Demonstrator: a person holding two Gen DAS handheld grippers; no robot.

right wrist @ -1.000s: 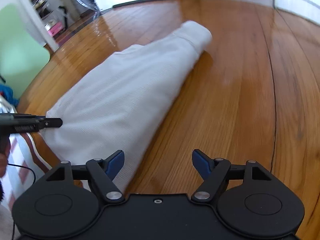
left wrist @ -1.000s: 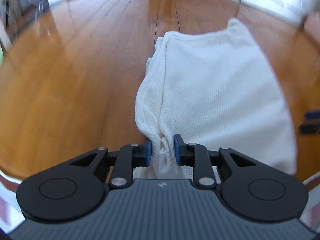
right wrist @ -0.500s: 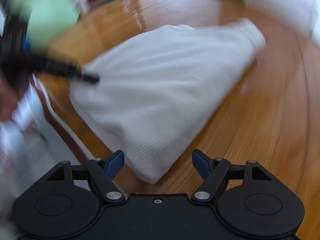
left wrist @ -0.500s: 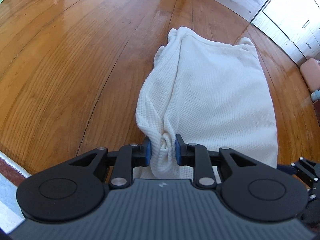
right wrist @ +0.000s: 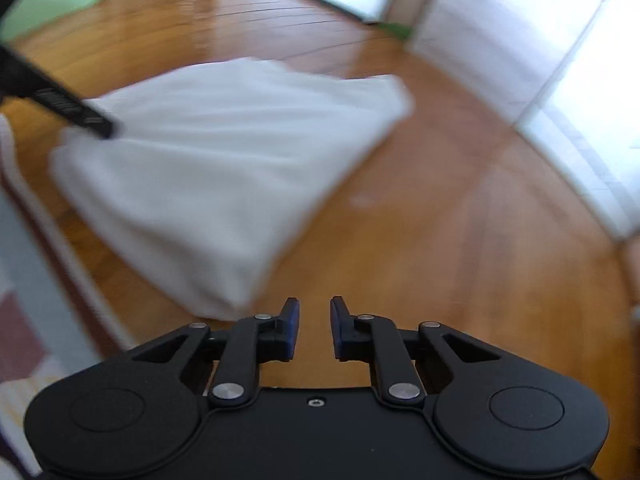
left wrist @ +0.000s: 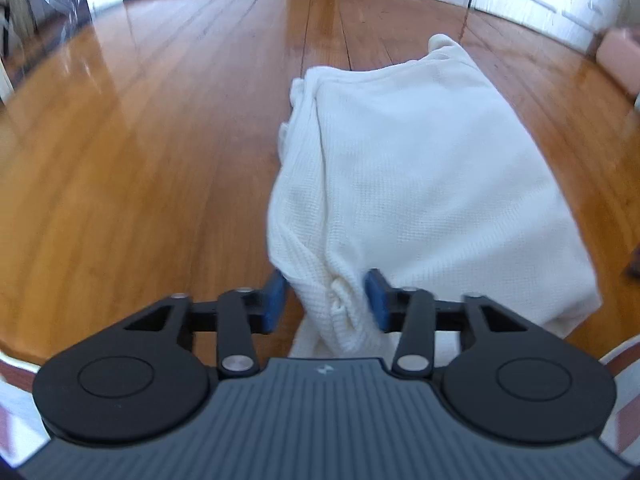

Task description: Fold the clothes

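garment: white waffle-knit cloth (left wrist: pixel 432 184), folded into a long bundle, lying on the wooden table (left wrist: pixel 152 168) near its front edge; near end bunched and creased, same crease as a second ago
garment, right view: same cloth (right wrist: pixel 224 160), blurred, lies to the left of the right tool, running away toward the upper right
left gripper: left gripper (left wrist: pixel 326 296) — jaws have just been opening; half a second ago they were clenched on the bunched corner, now released, blue pads stand apart with the crumpled corner still between them
left pads: left pad clear of the fabric, a strip of table showing between; right pad touching or just beside the fabric, cannot tell which
left gripper in right view: dark finger (right wrist: pixel 80 114) at the cloth's far-left corner, blurred
right gripper: right gripper (right wrist: pixel 314 328) — jaws have just been closing; wide apart a second ago, now nearly together with a narrow gap, nothing between them, only bare table under the gap
right gripper vs cloth: cloth's near corner sits just left of the left pad, not gripped; half a second ago that corner lay between the wide jaws
right view framing: swung — more of the white cabinets (right wrist: pixel 520 40) at right than before, heavy motion blur
table edge: red-and-white striped edge (left wrist: pixel 16 364) at lower left of left view
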